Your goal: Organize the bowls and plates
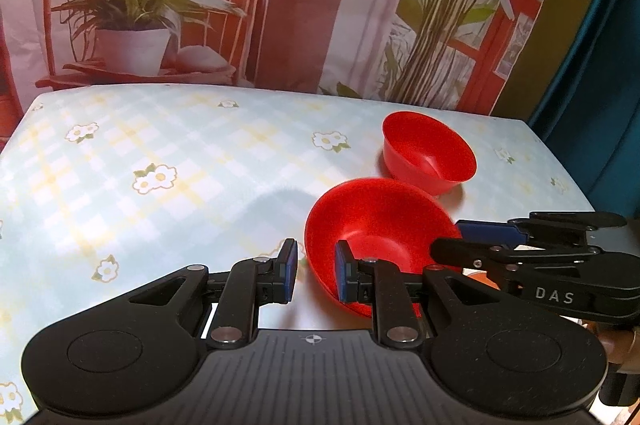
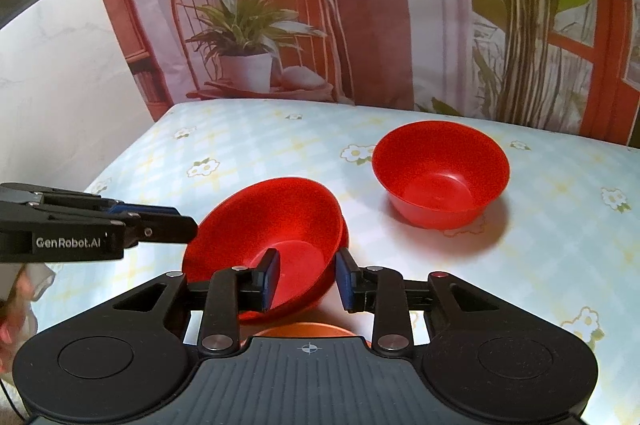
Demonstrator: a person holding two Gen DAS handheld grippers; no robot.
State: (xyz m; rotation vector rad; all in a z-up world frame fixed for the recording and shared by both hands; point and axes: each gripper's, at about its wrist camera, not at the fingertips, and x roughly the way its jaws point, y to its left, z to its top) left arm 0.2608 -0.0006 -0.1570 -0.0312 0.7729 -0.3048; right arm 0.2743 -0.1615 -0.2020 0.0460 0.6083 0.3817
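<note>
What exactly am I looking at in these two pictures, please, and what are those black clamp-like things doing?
These are two hand-held grippers carried by a person; there is no robot arm. Each has a wide-angle camera looking forward along its two fingers. One picture comes from the left gripper, the other from the right gripper. A flowered tablecloth covers the table. On it the far red bowl stands upright. The near red bowl is tilted. The left gripper is closed on its rim, with one finger inside and one outside. The right gripper's fingers straddle another part of that rim, but I cannot tell whether they press on it. The chair and plants behind are a printed backdrop.
</note>
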